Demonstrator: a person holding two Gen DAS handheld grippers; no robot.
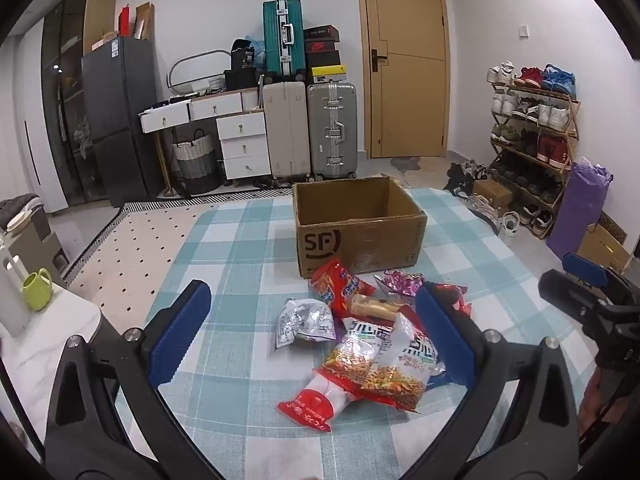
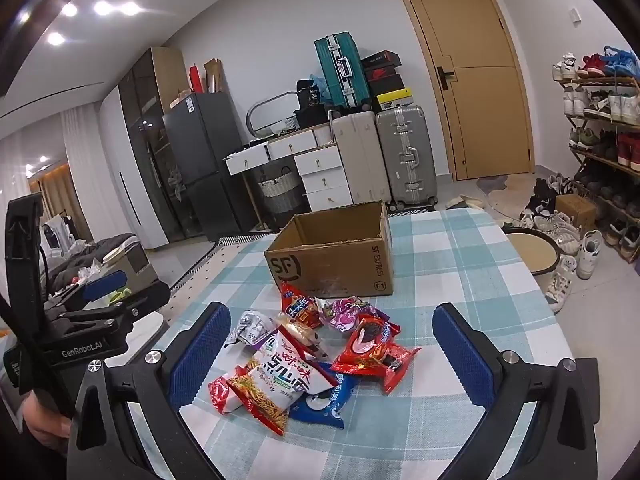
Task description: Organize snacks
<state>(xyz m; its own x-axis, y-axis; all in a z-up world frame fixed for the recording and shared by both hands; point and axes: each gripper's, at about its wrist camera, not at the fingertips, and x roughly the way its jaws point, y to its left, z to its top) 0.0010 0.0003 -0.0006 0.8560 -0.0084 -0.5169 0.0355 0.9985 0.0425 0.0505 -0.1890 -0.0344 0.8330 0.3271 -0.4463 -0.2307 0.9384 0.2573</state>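
both claws stand spread apart with nothing between their pads, held above a table covered in a blue and white checked cloth (image 1: 240,240). the left gripper (image 1: 312,336) hangs over the near side of a heap of snack packets (image 1: 360,340), which lies ahead of it and slightly toward its right finger; a silver packet (image 1: 304,322) sits nearest its middle, a clear noodle bag (image 1: 384,368) lies just inside the right finger, and a red and white packet (image 1: 316,404) lies closest to the camera. the right gripper (image 2: 332,354) frames the same heap, with a white noodle packet (image 2: 288,372) toward its left finger, a red packet (image 2: 374,350) ahead in the middle and a blue packet (image 2: 324,404) under the white one. beyond the heap, straight ahead of both claws, an open cardboard box (image 2: 332,260) stands upright with snacks touching its front wall. the left claw also shows at the left edge of the right view
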